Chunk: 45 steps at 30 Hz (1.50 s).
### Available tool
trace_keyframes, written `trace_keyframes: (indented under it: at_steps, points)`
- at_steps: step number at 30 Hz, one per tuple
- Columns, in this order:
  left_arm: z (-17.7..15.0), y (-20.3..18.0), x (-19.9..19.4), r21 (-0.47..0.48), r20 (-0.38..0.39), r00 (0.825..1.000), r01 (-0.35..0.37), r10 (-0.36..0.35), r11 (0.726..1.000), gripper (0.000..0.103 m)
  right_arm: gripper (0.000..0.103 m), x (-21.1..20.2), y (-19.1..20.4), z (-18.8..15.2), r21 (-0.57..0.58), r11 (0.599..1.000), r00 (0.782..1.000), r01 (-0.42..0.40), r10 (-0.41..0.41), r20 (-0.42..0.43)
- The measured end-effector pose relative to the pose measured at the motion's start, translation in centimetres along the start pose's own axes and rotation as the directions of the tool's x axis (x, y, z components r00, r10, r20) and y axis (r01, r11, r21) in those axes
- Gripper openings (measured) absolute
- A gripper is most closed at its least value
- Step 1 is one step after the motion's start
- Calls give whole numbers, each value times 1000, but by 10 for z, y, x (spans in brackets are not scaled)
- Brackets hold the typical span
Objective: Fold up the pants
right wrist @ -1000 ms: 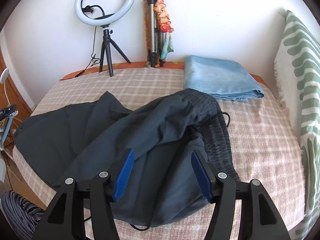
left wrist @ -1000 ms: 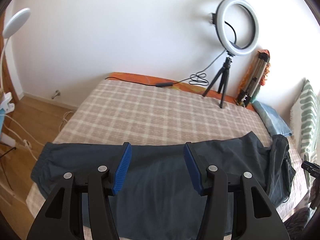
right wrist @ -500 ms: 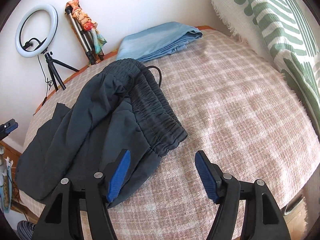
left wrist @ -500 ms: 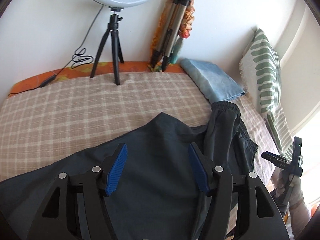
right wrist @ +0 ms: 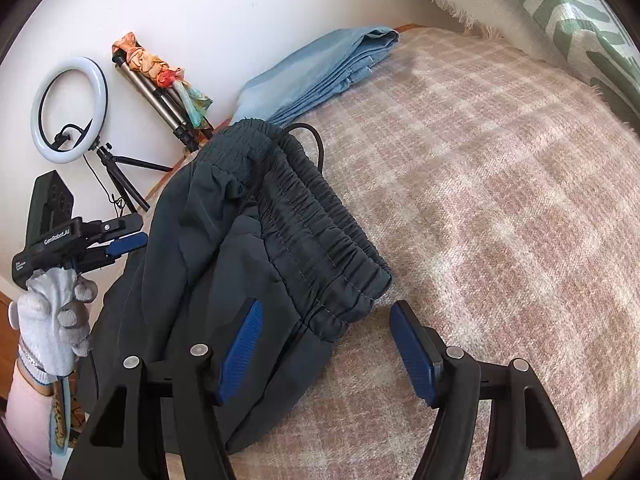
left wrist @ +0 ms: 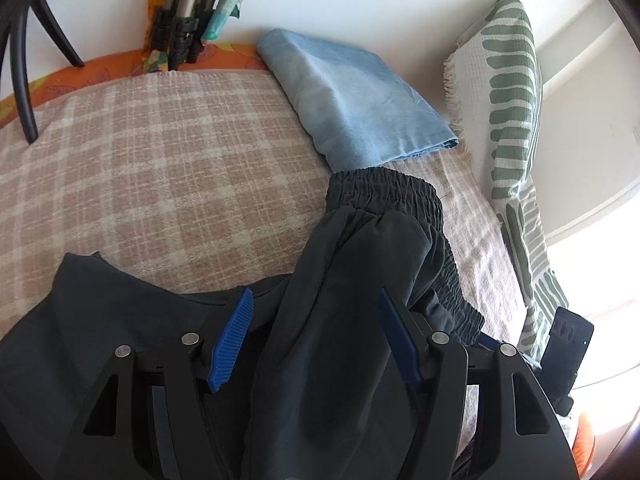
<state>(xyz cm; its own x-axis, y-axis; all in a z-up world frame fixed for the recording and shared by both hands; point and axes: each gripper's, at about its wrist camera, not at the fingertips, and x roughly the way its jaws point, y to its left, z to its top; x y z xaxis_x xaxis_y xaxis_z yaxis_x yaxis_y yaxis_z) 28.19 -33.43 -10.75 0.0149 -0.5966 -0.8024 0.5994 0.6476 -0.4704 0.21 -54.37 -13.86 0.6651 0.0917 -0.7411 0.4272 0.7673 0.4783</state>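
Bed (right wrist: 500, 208): covered by a pink-and-cream checked blanket that fills most of both views; it is the work surface.
Pants (right wrist: 224, 264): dark grey-blue track pants with an elastic waistband, lying on the near-left part of the bed. They sit in a loose heap, not flat: the fabric is bunched and draped over itself, with one flatter stretch running off to the left in the left wrist view.
Pillow (left wrist: 512, 92): white with green stripes, propped at the right edge of the bed, well apart from the pants.
Blue cloth (left wrist: 352, 92): a folded light-blue piece by the wall, its near corner just beside the waistband.
Waistband (right wrist: 320, 224): gathered and doubled up, with a dark drawcord (right wrist: 316, 140) looping out at the far end.
Left gripper (left wrist: 316, 336): jaws spread wide with nothing clamped, a ridge of pants fabric lying between the blue pads.
Right gripper (right wrist: 326, 354): jaws likewise apart and empty, hovering at the near end of the waistband, whose corner lies between the pads.
Gloved hand (right wrist: 56, 308): seen from the right wrist camera, holding the left tool's handle beside the heap.
Ring light (right wrist: 70, 110): on a small tripod by the wall, beside a bundled tripod wrapped in a colourful scarf.
Progress: early, by my reading. No clean fold shows; the pants look merely gathered. Left to do: grasp the waistband, spread and align the legs, then fold.
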Motion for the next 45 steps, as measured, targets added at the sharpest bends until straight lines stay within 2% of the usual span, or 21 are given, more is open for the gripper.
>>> trace_keyframes:
  at_steps: [2,4,5,6,7,8,9,11,12,17,19,22,26,28,31,33,35,38,40,41,45]
  points:
    - [7,3,16,-56,-23,999,24,-25,998,64,64,1,-4,2,19,1000,1000,-18,17,14]
    - [11,5,28,-104,-39,997,62,-66,993,64,46,2,-9,4,49,998,999,-37,36,22]
    - [12,5,31,-116,-43,995,80,-85,990,64,34,4,-11,5,61,997,999,-48,47,17]
    - [12,4,33,-117,-38,996,81,-86,990,63,29,5,-11,6,69,996,999,-51,50,15]
    - [13,2,34,-112,-26,997,72,-75,991,61,27,5,-12,7,69,996,999,-50,48,22]
    - [14,-1,36,-103,-15,997,74,-76,992,48,23,5,-11,7,64,997,999,-49,47,28]
    - [13,-4,36,-95,-11,997,71,-73,993,26,21,4,-11,7,54,998,999,-45,43,32]
    - [13,-11,36,-71,10,999,50,-50,996,11,19,-1,-9,7,34,999,998,-30,28,52]
    - [12,-16,33,-51,24,999,43,-41,998,7,17,-3,-9,7,30,999,998,-31,29,62]
    - [1,-45,11,43,74,995,61,-64,997,4,17,-12,-16,7,49,997,995,-55,51,87]
    - [-9,-65,5,110,77,994,64,-73,992,4,17,-13,-20,7,64,995,994,-76,70,89]
    - [-28,-94,4,204,37,994,93,-102,975,4,23,-21,-26,8,77,993,991,-90,82,105]
    - [-55,-128,19,287,-57,989,145,-134,947,4,38,-36,-38,10,100,992,986,-75,59,154]
    - [-68,-140,32,302,-132,979,190,-156,934,4,45,-43,-47,11,126,986,981,-107,84,175]
    - [-83,-151,46,340,-176,977,172,-117,925,6,48,-46,-55,11,151,982,981,-116,89,174]
    - [-87,-155,47,342,-174,978,167,-112,925,6,52,-44,-57,10,159,978,981,-133,106,163]
    - [-91,-153,40,338,-165,979,167,-116,926,7,55,-44,-59,10,166,967,973,-192,165,164]
    - [-96,-149,22,389,-116,991,109,-69,915,7,63,-44,-57,10,167,957,964,-238,212,159]
    - [-99,-142,6,414,-83,996,67,-36,908,21,63,-42,-53,10,169,949,958,-266,241,155]
    - [-100,-136,-1,413,-65,998,42,-16,910,33,64,-40,-50,10,164,950,959,-267,244,147]
    - [-107,-104,-35,391,0,998,-57,62,918,34,72,-23,-47,8,168,977,990,-133,122,72]
